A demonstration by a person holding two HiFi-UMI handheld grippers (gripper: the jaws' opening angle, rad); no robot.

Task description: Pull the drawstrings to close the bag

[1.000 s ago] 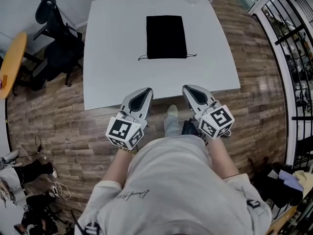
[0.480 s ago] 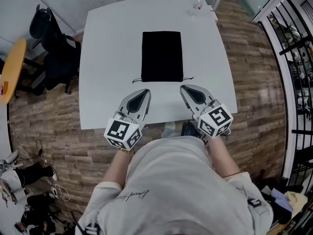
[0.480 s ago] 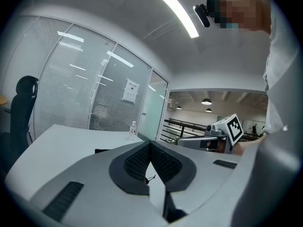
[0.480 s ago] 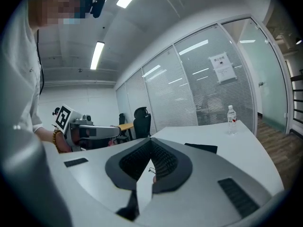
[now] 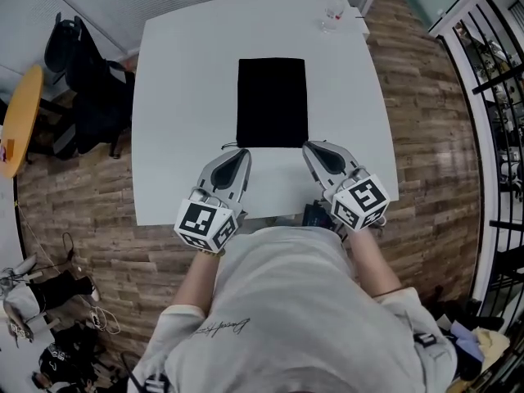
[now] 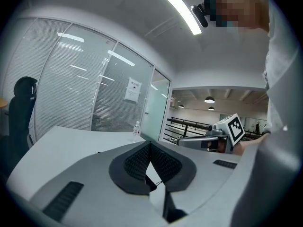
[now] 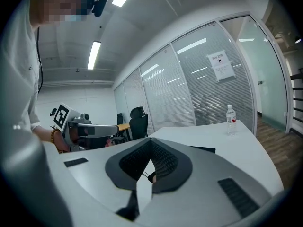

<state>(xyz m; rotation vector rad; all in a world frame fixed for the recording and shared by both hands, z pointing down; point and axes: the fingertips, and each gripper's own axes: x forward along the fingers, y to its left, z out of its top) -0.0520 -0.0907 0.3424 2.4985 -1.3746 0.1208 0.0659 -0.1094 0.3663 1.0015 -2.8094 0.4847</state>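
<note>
A flat black drawstring bag (image 5: 272, 103) lies in the middle of the white table (image 5: 176, 137), its drawstring end toward me. A thin cord end (image 5: 229, 146) sticks out at its near left corner; the right cord end is hidden under my right gripper. My left gripper (image 5: 243, 151) hovers at the bag's near left corner, jaws shut with nothing between them. At the near right corner my right gripper (image 5: 309, 146) is likewise shut and empty. In the left gripper view the tips (image 6: 150, 144) meet; a cord shows on the table below them. A strip of the bag (image 7: 201, 149) shows beyond the right gripper (image 7: 151, 140).
A clear water bottle (image 5: 334, 8) stands at the table's far right corner. A black office chair (image 5: 90, 80) and a yellow round table (image 5: 20, 113) are at the left. A black railing (image 5: 491, 97) runs along the right. Cables and bags lie on the floor (image 5: 49, 318).
Both grippers have moved forward over the table's near edge, from off the table up to the bag's near corners. Their jaws stayed shut. The bag has not moved.
</note>
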